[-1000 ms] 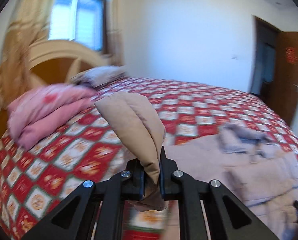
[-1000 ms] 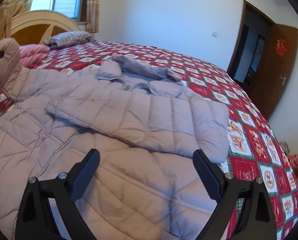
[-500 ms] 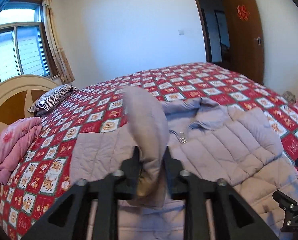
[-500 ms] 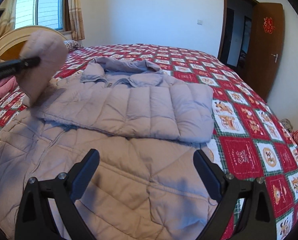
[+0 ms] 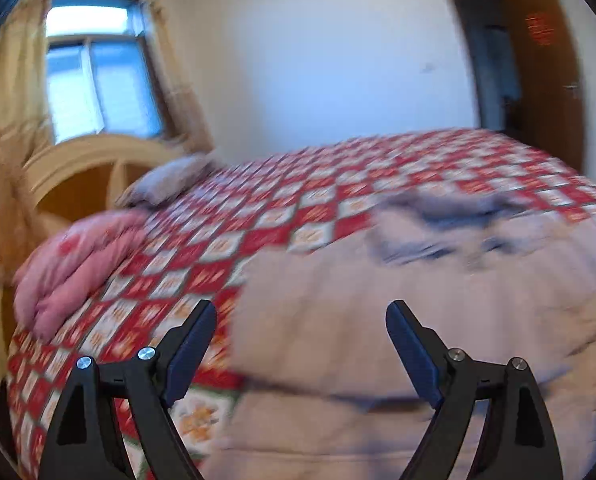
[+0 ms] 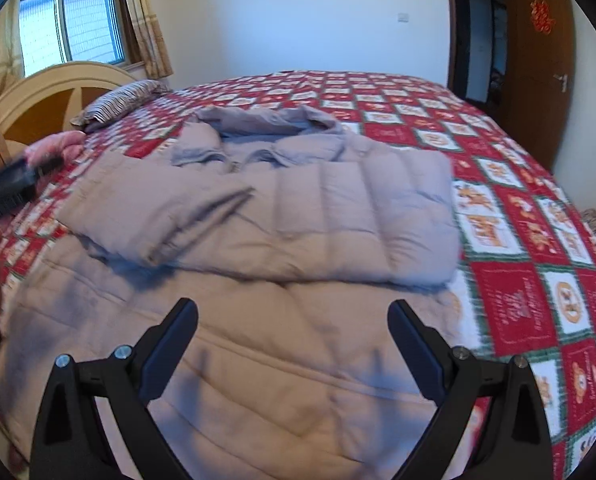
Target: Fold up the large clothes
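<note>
Both claws stood spread and empty: the left gripper (image 5: 301, 338) hung over the near left edge of the coat (image 6: 282, 216), its view smeared by motion, and the right gripper (image 6: 293, 336) hovered low over the coat's lower body. The coat, a pale quilted down one, lay flat on the bed (image 6: 509, 216), collar (image 6: 266, 124) toward the headboard (image 6: 54, 92). Both sleeves seemed folded across the chest; the right sleeve (image 6: 361, 216) lay as a thick band across the front, and the left sleeve (image 6: 158, 216) lay slantwise over it, its cuff end hard to make out. A pink quilt (image 5: 74, 264) sat by the headboard, well apart from the coat, with a striped pillow (image 6: 122, 98) beyond it.

By my reading the sleeves were done and the next step was the lengthwise fold, hem brought up toward the collar. To do that well, each claw should take the hem near its own corner, biting through both layers so the lining did not slip. The lift should be level and together, then laid down just short of the collar with the edges squared. Down filling traps air and springs back, so a press along the new crease would help it hold. Dragging the hem would likely pull the crossed sleeves askew; carrying it clear of them seemed safer.
</note>
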The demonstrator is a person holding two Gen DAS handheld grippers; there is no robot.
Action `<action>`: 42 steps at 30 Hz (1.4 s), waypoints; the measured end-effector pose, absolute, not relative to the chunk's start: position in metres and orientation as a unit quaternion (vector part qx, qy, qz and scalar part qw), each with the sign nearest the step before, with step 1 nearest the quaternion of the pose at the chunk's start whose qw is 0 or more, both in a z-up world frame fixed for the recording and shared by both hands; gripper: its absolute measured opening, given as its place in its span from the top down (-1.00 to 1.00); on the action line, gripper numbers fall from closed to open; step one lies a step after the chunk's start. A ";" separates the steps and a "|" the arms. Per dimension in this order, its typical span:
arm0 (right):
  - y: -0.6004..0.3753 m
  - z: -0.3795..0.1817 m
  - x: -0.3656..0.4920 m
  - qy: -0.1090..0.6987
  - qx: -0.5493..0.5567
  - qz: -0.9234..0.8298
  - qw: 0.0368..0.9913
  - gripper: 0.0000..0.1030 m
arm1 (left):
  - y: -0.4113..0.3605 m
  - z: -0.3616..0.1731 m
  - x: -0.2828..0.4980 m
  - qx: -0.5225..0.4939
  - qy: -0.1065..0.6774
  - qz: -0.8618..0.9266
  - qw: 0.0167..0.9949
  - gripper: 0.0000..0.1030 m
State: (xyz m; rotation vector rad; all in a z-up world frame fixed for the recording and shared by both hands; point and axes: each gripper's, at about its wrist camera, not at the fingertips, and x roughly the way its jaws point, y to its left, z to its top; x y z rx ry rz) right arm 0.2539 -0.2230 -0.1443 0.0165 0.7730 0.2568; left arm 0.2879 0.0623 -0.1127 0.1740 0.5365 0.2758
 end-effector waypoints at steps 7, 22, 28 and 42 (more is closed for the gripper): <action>-0.179 -0.138 0.287 0.406 0.060 0.176 0.895 -0.88 | 0.150 -0.167 0.294 0.014 0.335 0.211 0.918 -0.69; -0.156 -0.156 0.305 0.437 0.055 0.174 0.881 0.72 | 0.173 -0.210 0.288 -0.052 0.394 0.211 0.893 -0.69; -0.175 -0.163 0.312 0.438 0.040 0.135 0.888 0.68 | 0.171 -0.208 0.281 -0.055 0.396 0.206 0.893 -0.69; -0.197 -0.110 0.298 0.357 0.075 0.059 0.929 -0.08 | 0.132 -0.103 0.354 -0.078 0.323 0.100 0.938 -0.69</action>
